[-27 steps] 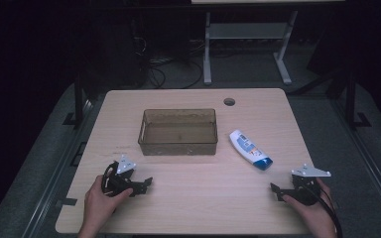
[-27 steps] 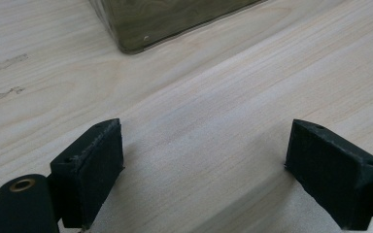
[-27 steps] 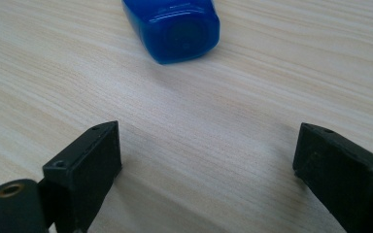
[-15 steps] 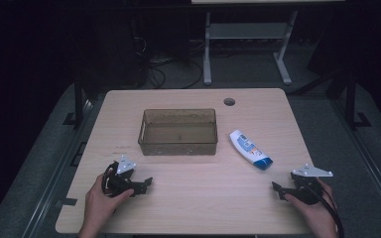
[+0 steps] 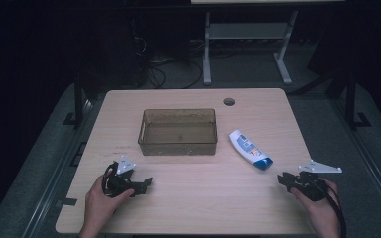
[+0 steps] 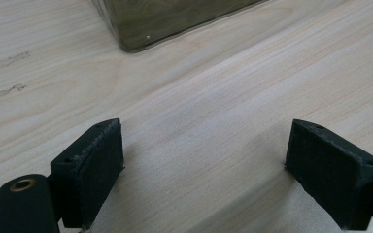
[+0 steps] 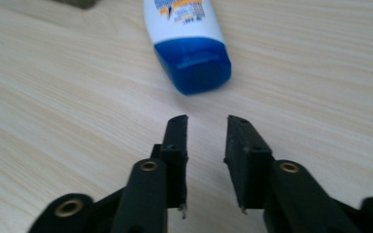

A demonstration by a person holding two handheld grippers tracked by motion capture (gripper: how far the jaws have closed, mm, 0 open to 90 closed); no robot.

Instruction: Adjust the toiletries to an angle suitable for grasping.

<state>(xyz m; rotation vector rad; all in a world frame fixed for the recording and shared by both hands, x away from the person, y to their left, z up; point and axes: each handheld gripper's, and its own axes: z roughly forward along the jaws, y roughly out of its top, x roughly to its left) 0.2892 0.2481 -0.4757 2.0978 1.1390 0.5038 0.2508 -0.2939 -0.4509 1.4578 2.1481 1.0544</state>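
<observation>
At the near edge of the table [image 5: 193, 208] two hands are seen coming in from the bottom of the high view, each wrapped around a gripper. The left gripper [image 5: 146, 182] is held low over the near-left part of the top, pointing rightward and slightly away, and its jaws are spread wide with nothing between them (in the left gripper view only bare wood is seen between the two black pads [image 6: 94, 162]). The right gripper [image 5: 281, 178] is held by the right hand [image 5: 317, 201] near the near-right corner, pointing leftward; its jaws are parted by a narrow gap and nothing is gripped in it. A grey three-cornered plate is carried on top of each gripper. The surface is pale wood with a visible grain, faintly scuffed toward the left side. Just beyond the right gripper's tips a white bottle [image 7: 187, 34] with a blue cap [image 7: 194, 65] is laid flat on the table, cap end nearest the jaws but apart from them. Farther off, at mid-table, a clear brownish rectangular bin [image 5: 178, 146] is set, and nothing is seen inside it. A round hole [image 5: 229, 101] is cut near the far edge. Beyond the table the room is dark; cables and a white frame's legs are made out on the floor.
</observation>
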